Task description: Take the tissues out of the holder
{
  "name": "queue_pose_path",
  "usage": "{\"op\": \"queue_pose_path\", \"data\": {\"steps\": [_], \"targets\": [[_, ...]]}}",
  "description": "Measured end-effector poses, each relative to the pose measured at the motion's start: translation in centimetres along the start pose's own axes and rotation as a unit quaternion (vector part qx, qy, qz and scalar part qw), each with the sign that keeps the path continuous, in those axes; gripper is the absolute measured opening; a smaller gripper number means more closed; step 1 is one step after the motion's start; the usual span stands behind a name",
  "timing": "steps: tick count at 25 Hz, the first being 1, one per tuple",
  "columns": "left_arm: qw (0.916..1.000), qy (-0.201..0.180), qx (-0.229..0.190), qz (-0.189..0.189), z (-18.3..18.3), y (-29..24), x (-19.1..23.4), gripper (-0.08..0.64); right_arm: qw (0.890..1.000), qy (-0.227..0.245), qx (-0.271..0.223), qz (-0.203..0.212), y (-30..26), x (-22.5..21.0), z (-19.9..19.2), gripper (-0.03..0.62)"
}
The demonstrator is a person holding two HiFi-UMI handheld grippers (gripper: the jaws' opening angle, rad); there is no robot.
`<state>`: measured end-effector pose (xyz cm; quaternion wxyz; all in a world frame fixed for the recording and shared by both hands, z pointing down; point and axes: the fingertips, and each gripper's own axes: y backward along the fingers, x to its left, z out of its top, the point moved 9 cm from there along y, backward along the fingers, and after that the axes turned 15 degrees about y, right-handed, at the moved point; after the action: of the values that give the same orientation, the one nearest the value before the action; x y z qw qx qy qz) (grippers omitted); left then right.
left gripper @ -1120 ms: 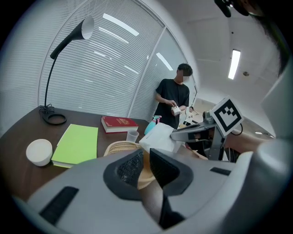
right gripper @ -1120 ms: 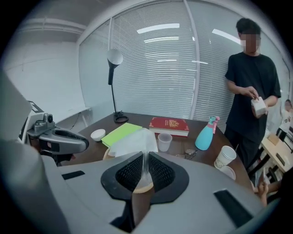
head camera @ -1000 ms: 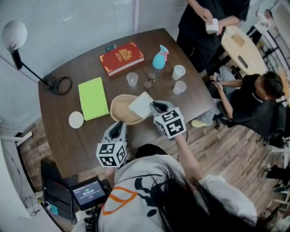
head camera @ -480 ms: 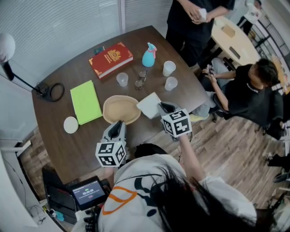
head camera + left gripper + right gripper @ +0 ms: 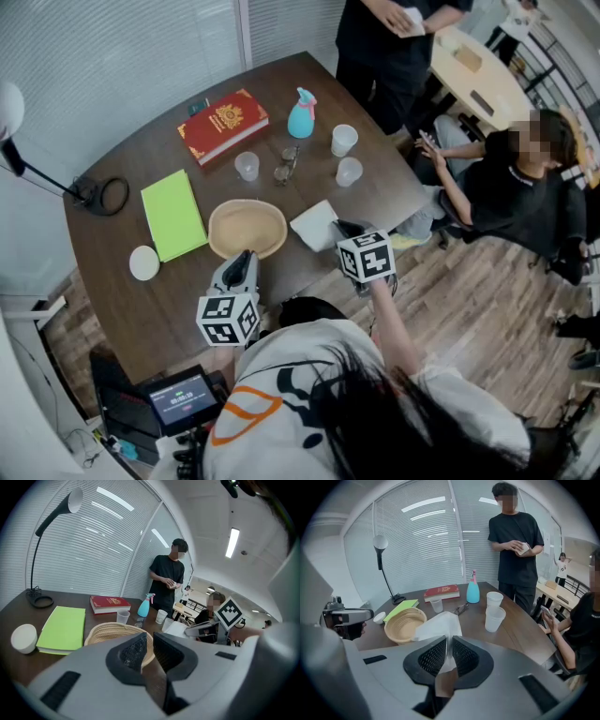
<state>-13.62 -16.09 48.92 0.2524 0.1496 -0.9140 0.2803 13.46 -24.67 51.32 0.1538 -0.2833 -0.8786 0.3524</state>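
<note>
**Right hand-held gripper** [image 5: 345, 228] [image 5: 449, 656]: its jaws are nearly together and pinch one edge of a thin white paper tissue [image 5: 314, 225] [image 5: 438, 626]. **Left hand-held gripper** [image 5: 244, 256] [image 5: 150, 648]: its jaws stand a narrow gap apart with nothing between them, and it sits near the desk's front edge, pointing at the holder.

**Dark brown wooden desk** [image 5: 122, 300]: it carries all the items below.

**Flat lime-green folder** [image 5: 172, 214]: it lies left of the holder, apart from it.

**Red hardcover book with gold emblem** [image 5: 223, 125]: it lies flat at the far side.

**Round tan woven basket holder** [image 5: 247, 228] [image 5: 112, 632] [image 5: 404, 625]: it stands mid-desk, just ahead of the left hand-held gripper.

**Tissue**: it is outside the holder, just beside its right rim and over the desk. Whether it touches the desk cannot be told.

**Light-blue spray bottle with pink nozzle** [image 5: 301, 114]: it stands upright, right of the book.

**White paper cup** [image 5: 344, 140] and **clear plastic cup** [image 5: 349, 172]: they stand upright, near each other, at the right edge.

**Small white round dish** [image 5: 144, 263]: it sits near the folder's front corner.
</note>
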Motion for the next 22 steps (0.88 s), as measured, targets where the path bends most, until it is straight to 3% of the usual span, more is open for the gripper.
{"op": "queue_pose_path", "data": {"steps": [16, 22], "targets": [[0.9998, 0.0, 0.006, 0.017, -0.1, 0.2, 0.7, 0.044, 1.0, 0.002, 0.01, 0.021, -2.6, 0.9, -1.5, 0.037], [0.9998, 0.0, 0.008, 0.016, -0.1, 0.0, 0.7, 0.044, 0.999, 0.034, 0.02, 0.026, -3.3, 1.2, -1.3, 0.078]]}}
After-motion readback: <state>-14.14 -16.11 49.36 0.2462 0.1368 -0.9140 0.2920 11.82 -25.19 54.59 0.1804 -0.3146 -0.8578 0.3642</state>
